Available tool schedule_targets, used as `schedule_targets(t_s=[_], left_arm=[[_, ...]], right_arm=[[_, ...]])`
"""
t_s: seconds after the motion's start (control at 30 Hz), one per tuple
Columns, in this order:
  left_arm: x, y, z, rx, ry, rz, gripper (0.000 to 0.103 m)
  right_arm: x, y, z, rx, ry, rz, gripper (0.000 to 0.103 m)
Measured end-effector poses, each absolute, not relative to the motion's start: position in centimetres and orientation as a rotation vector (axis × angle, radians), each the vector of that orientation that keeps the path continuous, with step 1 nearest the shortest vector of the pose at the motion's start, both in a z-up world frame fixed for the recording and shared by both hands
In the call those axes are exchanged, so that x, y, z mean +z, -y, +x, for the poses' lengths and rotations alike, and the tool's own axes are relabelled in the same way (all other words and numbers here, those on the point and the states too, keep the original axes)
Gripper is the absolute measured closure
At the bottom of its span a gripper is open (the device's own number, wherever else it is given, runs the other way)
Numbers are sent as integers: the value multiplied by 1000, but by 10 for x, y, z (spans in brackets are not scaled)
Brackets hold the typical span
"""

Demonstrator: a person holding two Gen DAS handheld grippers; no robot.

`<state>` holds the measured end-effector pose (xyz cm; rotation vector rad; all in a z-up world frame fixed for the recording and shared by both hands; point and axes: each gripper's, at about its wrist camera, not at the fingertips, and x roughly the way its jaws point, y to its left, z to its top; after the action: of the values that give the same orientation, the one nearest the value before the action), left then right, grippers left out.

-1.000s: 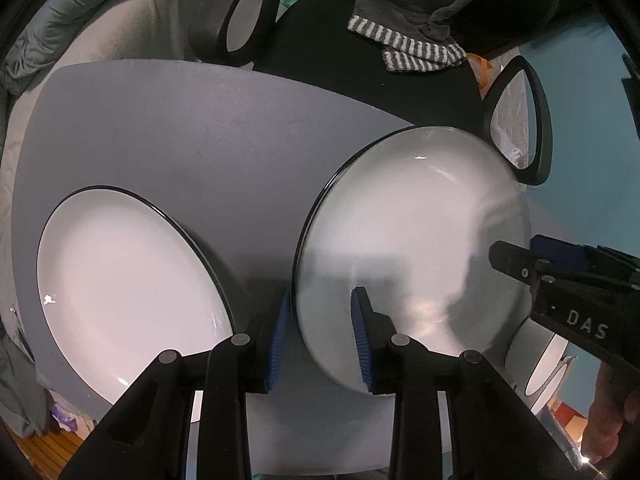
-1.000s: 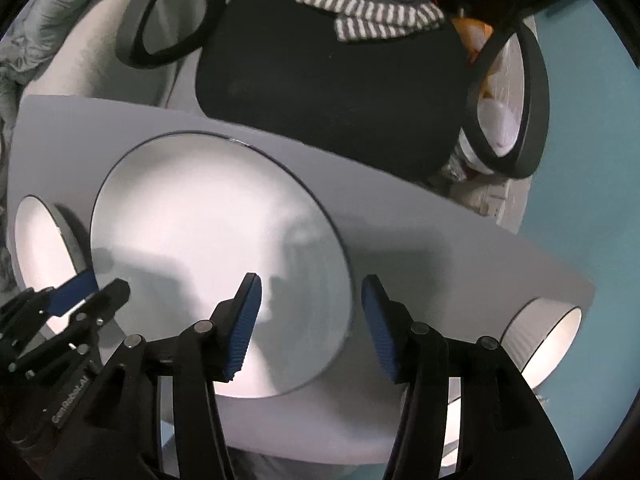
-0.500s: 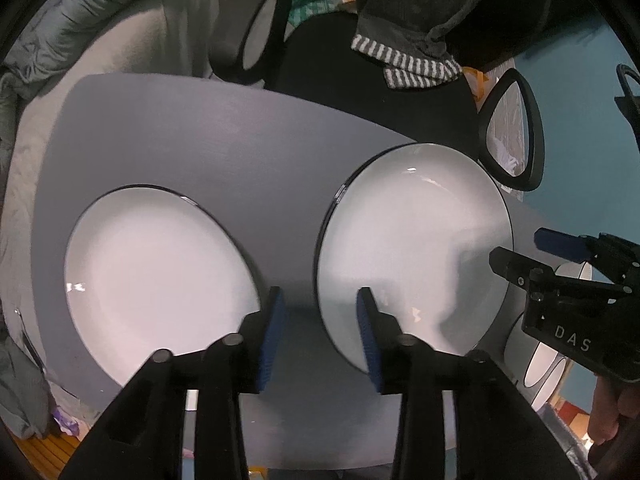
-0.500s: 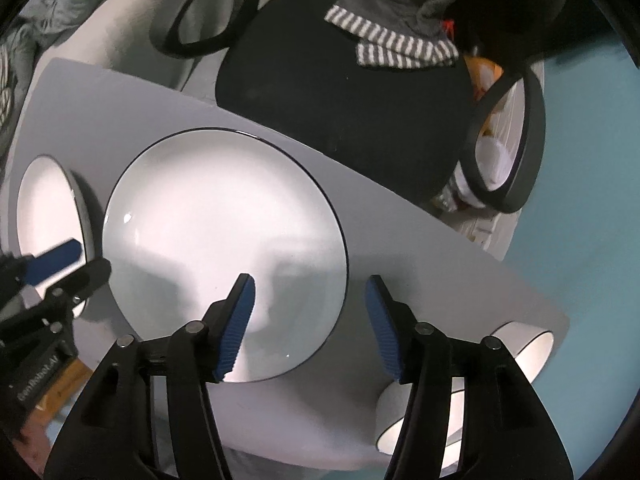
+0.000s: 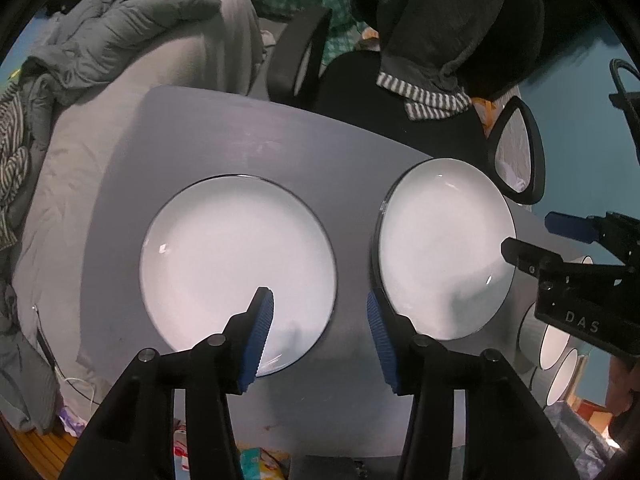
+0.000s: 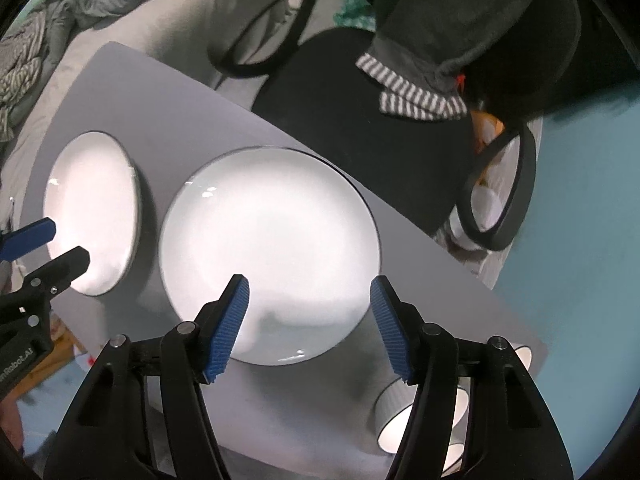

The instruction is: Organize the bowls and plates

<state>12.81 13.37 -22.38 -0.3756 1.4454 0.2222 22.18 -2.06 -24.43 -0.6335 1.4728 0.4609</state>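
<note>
Left gripper point(image 5: 320, 320): fingers apart, just been opening, nothing between.
Right gripper point(image 6: 308, 320): fingers apart, just been opening, empty.
Plates: left plate point(image 5: 236, 268), right plate point(image 5: 444, 248), flat on counter point(image 5: 240, 136), apart.
Bowls point(image 6: 404, 420): counter's right edge.

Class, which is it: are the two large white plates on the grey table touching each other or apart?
Apart. The left wrist view shows a strip of bare grey table between the left plate and the right plate.
</note>
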Motion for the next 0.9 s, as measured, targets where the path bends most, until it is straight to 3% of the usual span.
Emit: schedule_targets(t_s=[0.37,0.9], left_arm=[[-215,-166,94,285,-1427,-414,49],[-222,-219,31,425,-1422,-522,48]], right_arm=[[-220,-19,191,580,-1385,-708,40],[-230,-73,165,736,-1323,-785,40]])
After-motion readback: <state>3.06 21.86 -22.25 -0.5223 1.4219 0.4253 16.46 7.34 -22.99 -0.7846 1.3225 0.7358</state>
